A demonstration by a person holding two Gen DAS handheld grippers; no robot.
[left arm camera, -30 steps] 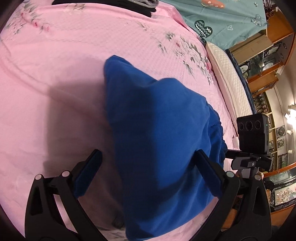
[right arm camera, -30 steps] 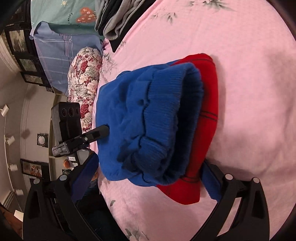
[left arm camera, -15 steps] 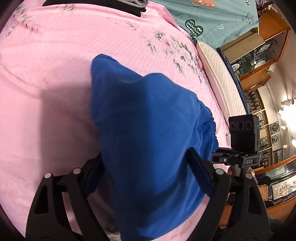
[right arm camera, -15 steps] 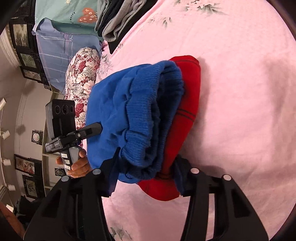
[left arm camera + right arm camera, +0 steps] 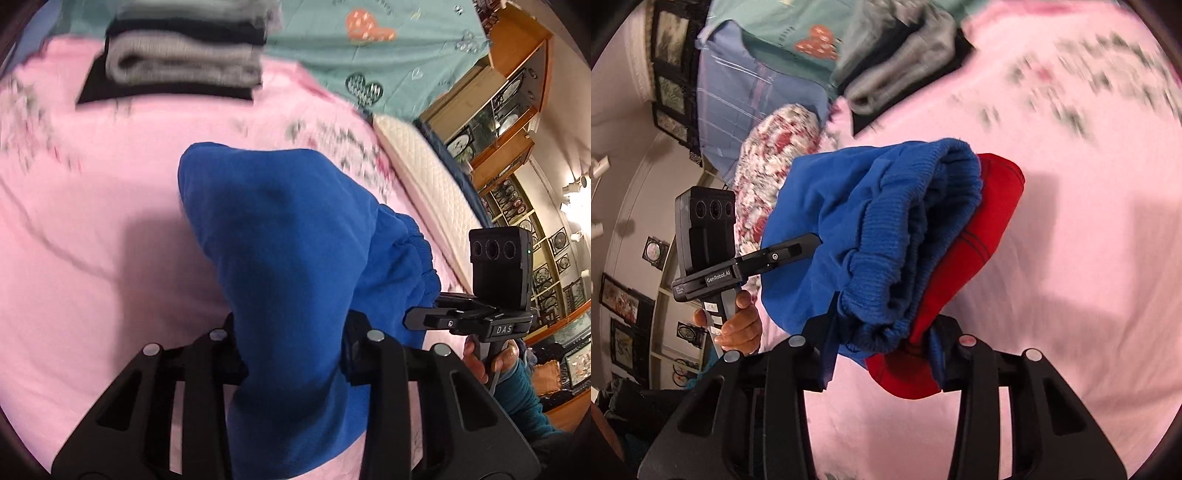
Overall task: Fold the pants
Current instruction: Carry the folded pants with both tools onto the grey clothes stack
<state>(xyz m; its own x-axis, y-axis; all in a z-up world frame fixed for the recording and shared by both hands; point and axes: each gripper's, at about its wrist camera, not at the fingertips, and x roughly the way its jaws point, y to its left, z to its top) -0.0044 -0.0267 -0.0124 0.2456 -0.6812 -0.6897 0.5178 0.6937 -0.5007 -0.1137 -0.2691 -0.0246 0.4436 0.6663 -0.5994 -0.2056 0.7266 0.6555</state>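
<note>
Left gripper [image 5: 291,347] clamped on blue pants [image 5: 288,240]; right gripper [image 5: 882,350] clamps waistband, above pink bedspread [image 5: 1089,258].

pink floral bedspread [image 5: 110,258], stack of folded grey and black clothes [image 5: 184,62], floral pillow [image 5: 768,162], wooden display cabinet [image 5: 517,92]

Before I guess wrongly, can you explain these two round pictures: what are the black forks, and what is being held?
There is no robot. A person holds one hand-held gripper in each hand, each carrying a fisheye camera looking along its jaws. The left gripper is shut on the blue pants. The right gripper is shut on the pants' ribbed end together with a red garment underneath. Both lie over a pink bedsheet. Behind sits a stack of folded grey and black clothes.
</note>
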